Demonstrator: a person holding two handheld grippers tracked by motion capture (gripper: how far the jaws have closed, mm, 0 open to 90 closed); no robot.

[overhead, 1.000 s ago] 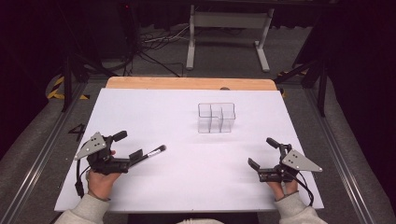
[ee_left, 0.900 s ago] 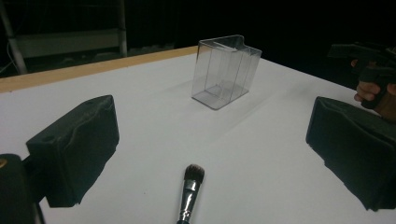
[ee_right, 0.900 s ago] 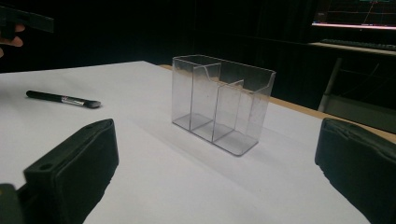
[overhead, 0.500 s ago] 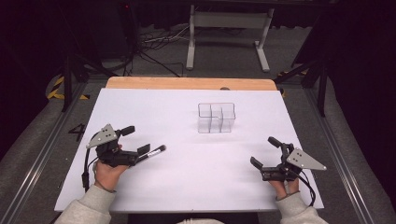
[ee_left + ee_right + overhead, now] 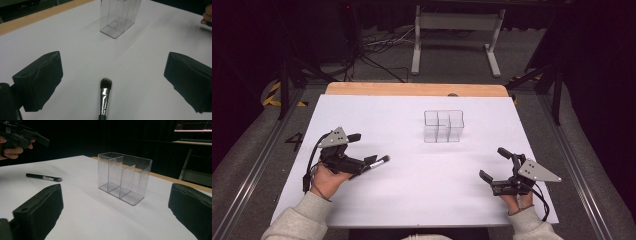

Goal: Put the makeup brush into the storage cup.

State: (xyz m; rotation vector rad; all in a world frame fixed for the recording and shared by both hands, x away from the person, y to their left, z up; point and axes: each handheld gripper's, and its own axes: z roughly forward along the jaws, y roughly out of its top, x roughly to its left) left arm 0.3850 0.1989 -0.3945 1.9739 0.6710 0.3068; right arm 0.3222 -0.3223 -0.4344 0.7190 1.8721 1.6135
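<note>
The makeup brush (image 5: 104, 98) is seen lying flat on the white table (image 5: 412, 200), directly between the spread jaws of the left gripper (image 5: 362, 152), and nothing is gripped yet. In the left gripper view its long axis is lined up with the gripper's own line of sight: bristle head pointed away toward the clear organizer (image 5: 119, 17), handle run back toward the camera. So the jaws are set to either side of the handle, across its length, which is judged the right stance for a pinch. The left gripper is plainly the nearer one. The right gripper (image 5: 497, 167) is held well apart over the table's other side, jaws wide and empty. The organizer is stood upright farther back, its compartments apparently empty. A lowering and closing on the ferrule is judged to be what the next move calls for.
</note>
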